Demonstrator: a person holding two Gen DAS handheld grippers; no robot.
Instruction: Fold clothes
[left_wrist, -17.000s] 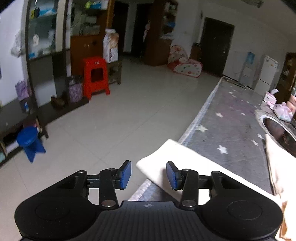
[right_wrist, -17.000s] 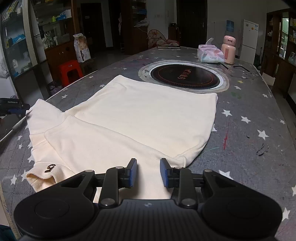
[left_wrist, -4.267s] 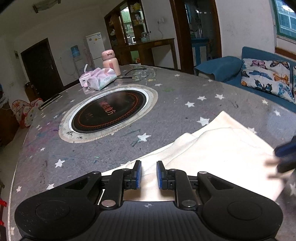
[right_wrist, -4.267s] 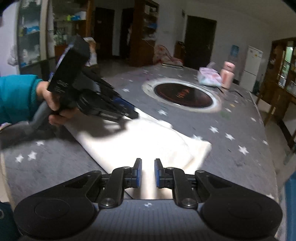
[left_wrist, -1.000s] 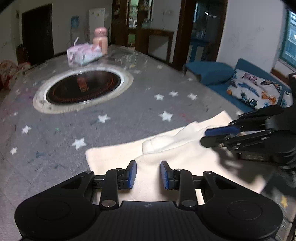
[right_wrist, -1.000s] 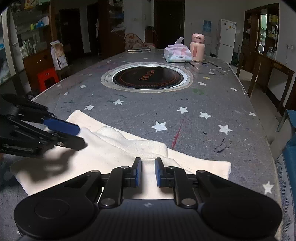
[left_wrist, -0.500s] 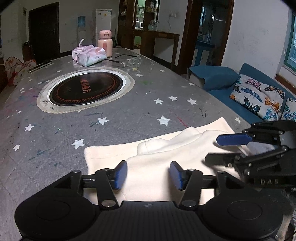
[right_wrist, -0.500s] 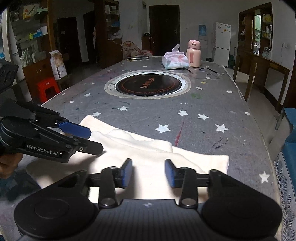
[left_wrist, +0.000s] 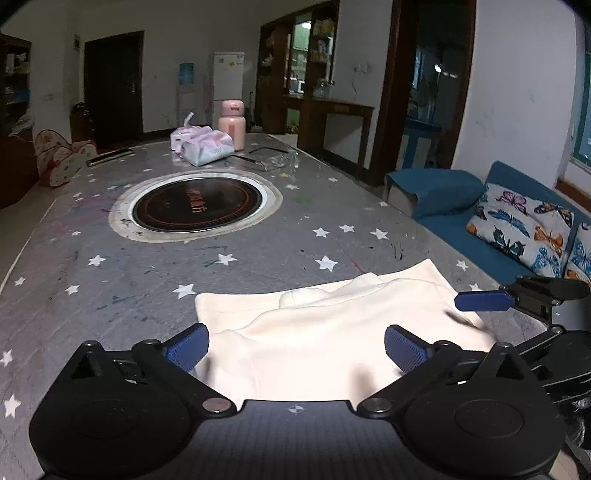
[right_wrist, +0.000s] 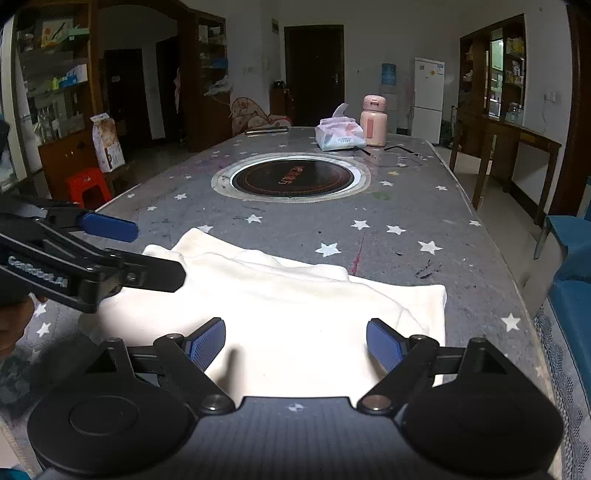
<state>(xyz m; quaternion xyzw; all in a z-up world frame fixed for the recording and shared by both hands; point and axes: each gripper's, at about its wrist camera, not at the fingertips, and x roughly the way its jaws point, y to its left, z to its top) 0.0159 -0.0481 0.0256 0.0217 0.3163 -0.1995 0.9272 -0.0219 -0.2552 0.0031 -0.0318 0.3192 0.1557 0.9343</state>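
Note:
A cream garment (left_wrist: 325, 325) lies folded into a wide rectangle at the near end of the grey star-patterned table (left_wrist: 258, 251); it also shows in the right wrist view (right_wrist: 295, 306). My left gripper (left_wrist: 295, 349) is wide open and empty above the garment's near left part. My right gripper (right_wrist: 295, 343) is wide open and empty above its near right part. In the left wrist view the right gripper's fingers (left_wrist: 480, 301) hover at the garment's right edge. In the right wrist view the left gripper's fingers (right_wrist: 107, 227) hover over its left end.
A round black hotplate (right_wrist: 291, 179) is set into the table's middle. A tissue pack (right_wrist: 341, 134) and a pink flask (right_wrist: 373, 122) stand at the far end. A blue sofa with butterfly cushions (left_wrist: 517, 229) is right of the table. A red stool (right_wrist: 86, 186) stands left.
Both grippers went from nearly shut on the garment a second ago to wide open now. Both have lifted back a little, and the garment lies folded on the table.

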